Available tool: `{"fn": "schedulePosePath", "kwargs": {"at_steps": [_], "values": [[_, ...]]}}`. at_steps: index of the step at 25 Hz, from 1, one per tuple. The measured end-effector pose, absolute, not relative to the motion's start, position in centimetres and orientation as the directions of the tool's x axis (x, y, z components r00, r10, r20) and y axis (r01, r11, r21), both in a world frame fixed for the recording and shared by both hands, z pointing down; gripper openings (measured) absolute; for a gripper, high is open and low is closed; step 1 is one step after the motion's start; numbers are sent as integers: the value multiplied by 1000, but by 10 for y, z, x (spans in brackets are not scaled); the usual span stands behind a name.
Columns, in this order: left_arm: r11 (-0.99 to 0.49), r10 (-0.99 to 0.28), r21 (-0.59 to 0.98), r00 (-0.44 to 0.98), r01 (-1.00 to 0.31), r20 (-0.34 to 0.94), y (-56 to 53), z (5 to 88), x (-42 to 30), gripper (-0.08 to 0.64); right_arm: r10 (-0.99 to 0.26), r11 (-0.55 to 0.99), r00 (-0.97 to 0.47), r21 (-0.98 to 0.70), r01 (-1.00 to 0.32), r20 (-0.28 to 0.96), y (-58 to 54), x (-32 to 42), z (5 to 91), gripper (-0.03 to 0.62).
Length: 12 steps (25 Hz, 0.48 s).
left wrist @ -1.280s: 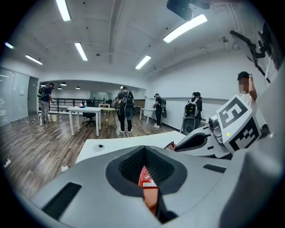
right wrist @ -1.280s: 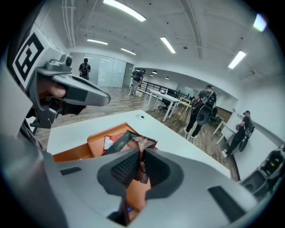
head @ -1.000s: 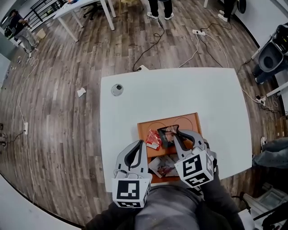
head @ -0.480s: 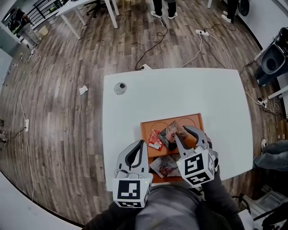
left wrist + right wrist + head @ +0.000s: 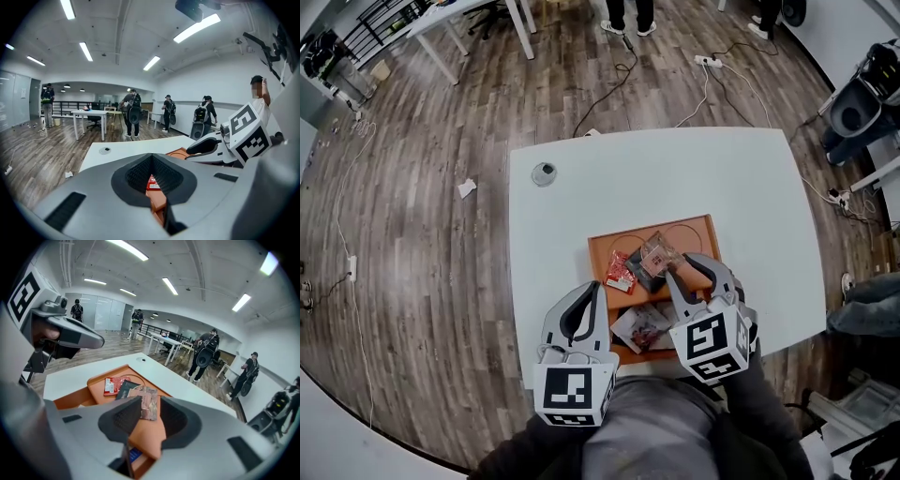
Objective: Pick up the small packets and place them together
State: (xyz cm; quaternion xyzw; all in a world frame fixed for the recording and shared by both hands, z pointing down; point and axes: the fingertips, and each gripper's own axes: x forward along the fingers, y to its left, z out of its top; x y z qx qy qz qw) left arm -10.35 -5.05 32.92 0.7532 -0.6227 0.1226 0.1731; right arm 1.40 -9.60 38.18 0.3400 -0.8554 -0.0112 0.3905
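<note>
Jaws just parted on our right gripper (image 5: 149, 416), seemingly shut on our left gripper (image 5: 152, 157); white bench (image 5: 581, 187), plank floor (image 5: 422, 234); brownish packet (image 5: 151, 399) just beyond right jaws, on orange tray (image 5: 694, 239).

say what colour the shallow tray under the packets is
Orange; the shallow rectangular tray shows best in the head view.

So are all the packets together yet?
Almost. Done: the red packet, dark packet and pinkish packet lie bunched in the tray's far part. In hand: nothing. The right gripper's jaws have just been opening, and the pinkish packet lies loose just beyond them. Left: a white packet in the near part.
</note>
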Motion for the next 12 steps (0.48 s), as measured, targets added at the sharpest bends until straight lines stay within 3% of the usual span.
{"fn": "schedulePosePath", "kwargs": {"at_steps": [12], "values": [[-255, -859, 124, 283, -959, 427, -10, 339, -72, -3, -577, 746, -422, 242, -620, 699, -32, 42, 399, 117]]}}
